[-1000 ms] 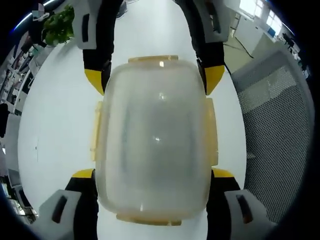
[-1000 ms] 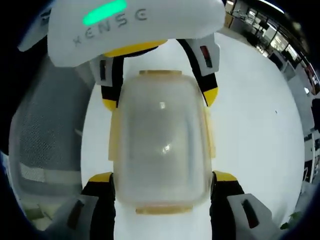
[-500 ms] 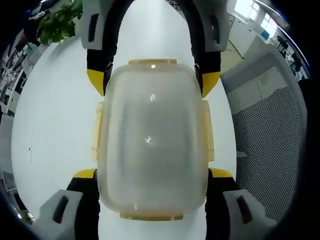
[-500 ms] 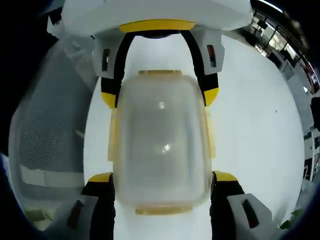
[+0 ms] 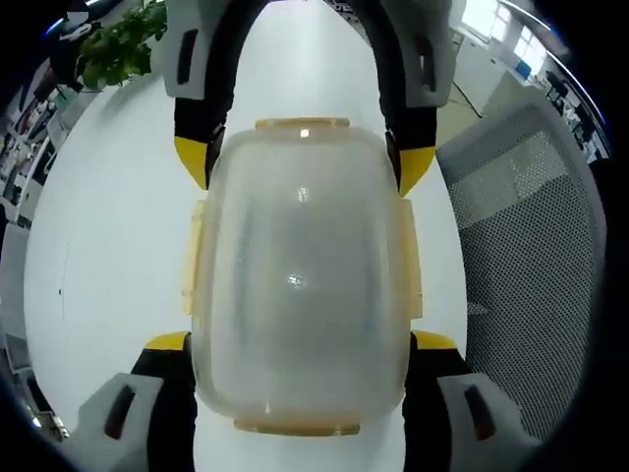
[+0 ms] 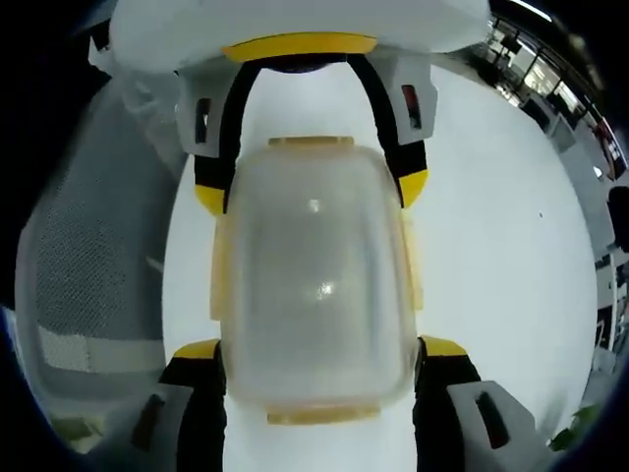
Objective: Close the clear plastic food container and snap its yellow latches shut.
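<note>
Both grippers, left gripper [image 5: 300, 339] and right gripper [image 6: 319, 344], face each other, fingers spread beside the closed container [image 5: 300, 275] on the counter [image 5: 108, 246]; nothing moved.

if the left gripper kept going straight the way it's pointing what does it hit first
Probably the right gripper, which faces it from the far end of the container. The left gripper already straddles the container, jaws along its sides; contact with them is unclear.
</note>
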